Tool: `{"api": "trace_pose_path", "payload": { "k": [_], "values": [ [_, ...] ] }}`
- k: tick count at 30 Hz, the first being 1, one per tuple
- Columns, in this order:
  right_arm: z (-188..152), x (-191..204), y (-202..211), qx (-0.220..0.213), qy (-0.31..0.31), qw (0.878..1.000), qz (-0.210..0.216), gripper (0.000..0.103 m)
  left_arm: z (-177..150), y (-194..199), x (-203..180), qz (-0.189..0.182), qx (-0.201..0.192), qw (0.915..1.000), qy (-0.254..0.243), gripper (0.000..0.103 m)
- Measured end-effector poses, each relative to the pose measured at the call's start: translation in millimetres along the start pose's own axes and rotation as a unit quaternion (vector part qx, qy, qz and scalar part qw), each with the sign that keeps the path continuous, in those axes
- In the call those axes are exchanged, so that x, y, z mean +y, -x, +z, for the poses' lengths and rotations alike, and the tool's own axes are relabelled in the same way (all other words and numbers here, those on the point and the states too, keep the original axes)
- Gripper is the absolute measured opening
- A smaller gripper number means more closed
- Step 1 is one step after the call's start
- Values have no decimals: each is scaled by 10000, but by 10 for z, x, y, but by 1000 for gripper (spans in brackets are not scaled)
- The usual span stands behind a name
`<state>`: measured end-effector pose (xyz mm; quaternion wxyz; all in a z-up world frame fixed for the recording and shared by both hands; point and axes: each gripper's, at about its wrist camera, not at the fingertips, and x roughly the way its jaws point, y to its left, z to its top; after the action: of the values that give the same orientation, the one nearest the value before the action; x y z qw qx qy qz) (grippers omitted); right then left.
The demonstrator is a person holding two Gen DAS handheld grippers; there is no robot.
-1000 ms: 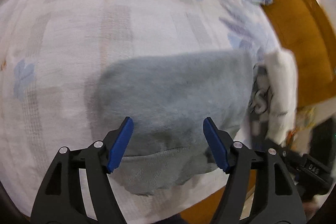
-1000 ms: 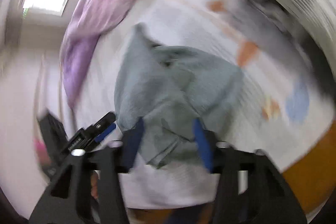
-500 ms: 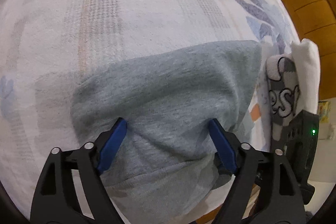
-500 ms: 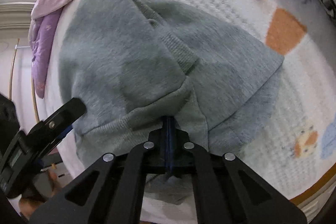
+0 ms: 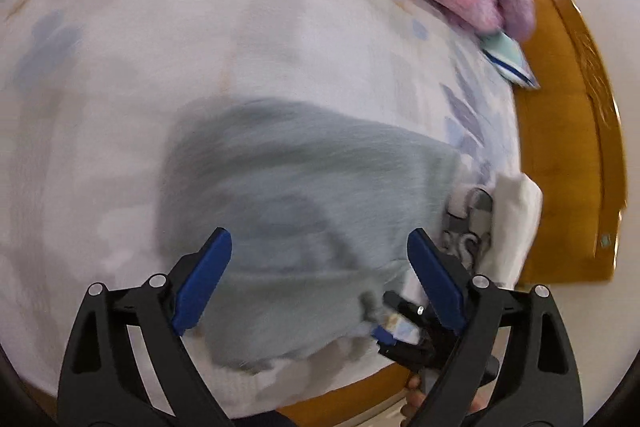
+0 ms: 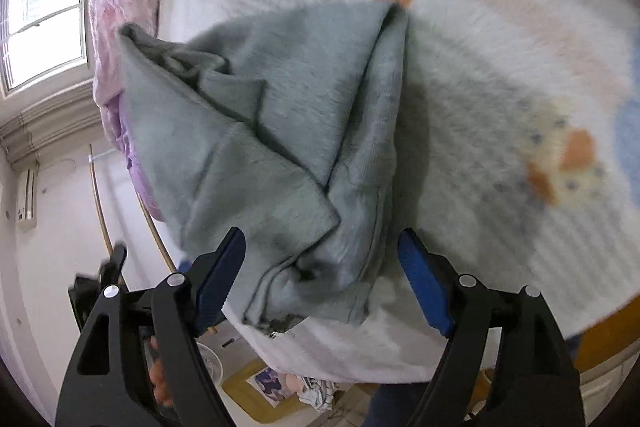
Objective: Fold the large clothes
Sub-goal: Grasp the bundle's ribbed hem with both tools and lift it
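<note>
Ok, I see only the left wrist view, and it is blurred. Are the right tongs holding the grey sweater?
Observer: No. The right tongs have just been opening. The grey sweater lies between the pads, but they do not press it.
Operator: Is the sweater flat there?
Observer: No. A triangular flap is folded over the top.
Operator: Anything beyond the bed on that side?
Observer: Yes, a bright window at the left of the right wrist view.
</note>
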<state>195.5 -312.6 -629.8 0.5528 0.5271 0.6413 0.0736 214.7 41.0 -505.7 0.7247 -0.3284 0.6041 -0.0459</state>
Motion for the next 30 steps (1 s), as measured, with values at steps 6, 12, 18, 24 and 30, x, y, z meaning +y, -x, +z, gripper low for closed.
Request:
{"api": "trace_pose_path", "payload": {
  "k": [6,12,18,24,30],
  "values": [
    [48,74,-137,-175,84,9998,-82,89,-224,-247,397,324,472,9971,502,89],
    [-22,282,-183,-35,500,9973,542,86,-170,-538,498,-80,724,9944,769,91],
    [29,201,-330,-335,74,9981,512,91,-214,-809,636,-537,1080,9885,911,98],
    [-196,484,-226,-493,265,9981,274,41,-168,-756,520,-610,1034,9911,581,76],
    [-534,1044,143,-715,1027,9921,-39,27,-80,-285,394,-753,681,9945,273,62]
  ]
}}
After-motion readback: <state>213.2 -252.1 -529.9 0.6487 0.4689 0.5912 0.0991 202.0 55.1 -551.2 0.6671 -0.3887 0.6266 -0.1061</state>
